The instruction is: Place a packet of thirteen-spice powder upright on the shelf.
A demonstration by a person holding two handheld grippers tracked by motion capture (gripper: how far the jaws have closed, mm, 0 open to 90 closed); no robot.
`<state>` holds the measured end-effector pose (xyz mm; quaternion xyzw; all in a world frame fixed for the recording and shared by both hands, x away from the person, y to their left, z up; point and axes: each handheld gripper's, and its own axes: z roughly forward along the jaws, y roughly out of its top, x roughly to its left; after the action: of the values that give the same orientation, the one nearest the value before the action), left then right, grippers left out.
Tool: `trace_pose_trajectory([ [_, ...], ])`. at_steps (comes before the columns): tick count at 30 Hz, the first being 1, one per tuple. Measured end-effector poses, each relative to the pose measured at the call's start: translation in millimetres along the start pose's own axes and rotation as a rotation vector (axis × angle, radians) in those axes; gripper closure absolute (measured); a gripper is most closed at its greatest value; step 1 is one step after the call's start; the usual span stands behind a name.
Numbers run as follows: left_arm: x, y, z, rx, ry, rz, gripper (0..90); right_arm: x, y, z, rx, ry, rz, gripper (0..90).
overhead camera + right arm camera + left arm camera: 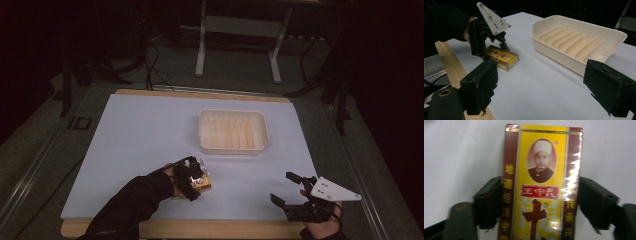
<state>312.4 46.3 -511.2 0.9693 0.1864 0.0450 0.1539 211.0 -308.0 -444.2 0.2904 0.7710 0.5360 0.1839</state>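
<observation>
— What's printed on that box (540,185)?

— It's yellow with dark red side bands. There's an oval portrait near the top, a red label under it with the characters 王守义, and a big dark 十 below that. Down the left band I can read 地道经典中; the right band is mostly lost in glare.

— And the left gripper (192,176)?

— Closed on the box, one black pad against each long side. The box lies flat on the white table (135,135), near the front edge, well short of the cream tray (232,131) and to its left.

— The right gripper (287,186)?

— Jaws wide apart with nothing between them, near the front edge, on the other side of the tray from the box.
</observation>
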Motion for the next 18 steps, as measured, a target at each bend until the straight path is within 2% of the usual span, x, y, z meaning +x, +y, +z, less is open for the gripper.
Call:
trace_pose_trajectory([
  [1, 0.2, 0.3, -0.1, 0.002, 0.0, 0.002, 30.7, -0.1, 0.1, 0.0, 0.0, -0.001, 0.0, 12.4],
  [6, -1.1, 0.4, -1.5, 0.002, 0.013, -0.029, 32.2, -0.5, 0.0, -0.3, -0.001, -0.001, 0.002, 13.2],
  [9, -0.7, -0.9, -5.2, -0.029, -0.007, -0.041, 32.6, -0.8, 0.1, -0.3, -0.001, -0.003, 0.003, 13.2],
  [11, -0.7, -0.9, -5.2, -0.029, -0.007, -0.041, 32.6, -1.0, 0.2, -0.5, -0.001, -0.001, 0.004, 13.2],
  [12, -1.3, -0.2, -9.4, -0.048, -0.022, -0.043, 32.7, -0.9, 0.2, -0.3, -0.001, -0.003, 0.005, 13.2],
  [16, -1.9, 0.7, -13.4, -0.07, -0.029, -0.055, 32.7, -0.5, 0.3, -0.2, -0.002, -0.005, 0.003, 13.2],
  [18, -2.3, 0.8, -17.0, -0.104, -0.031, -0.079, 32.8, -0.5, 0.4, -0.4, -0.001, -0.007, 0.005, 13.2],
])
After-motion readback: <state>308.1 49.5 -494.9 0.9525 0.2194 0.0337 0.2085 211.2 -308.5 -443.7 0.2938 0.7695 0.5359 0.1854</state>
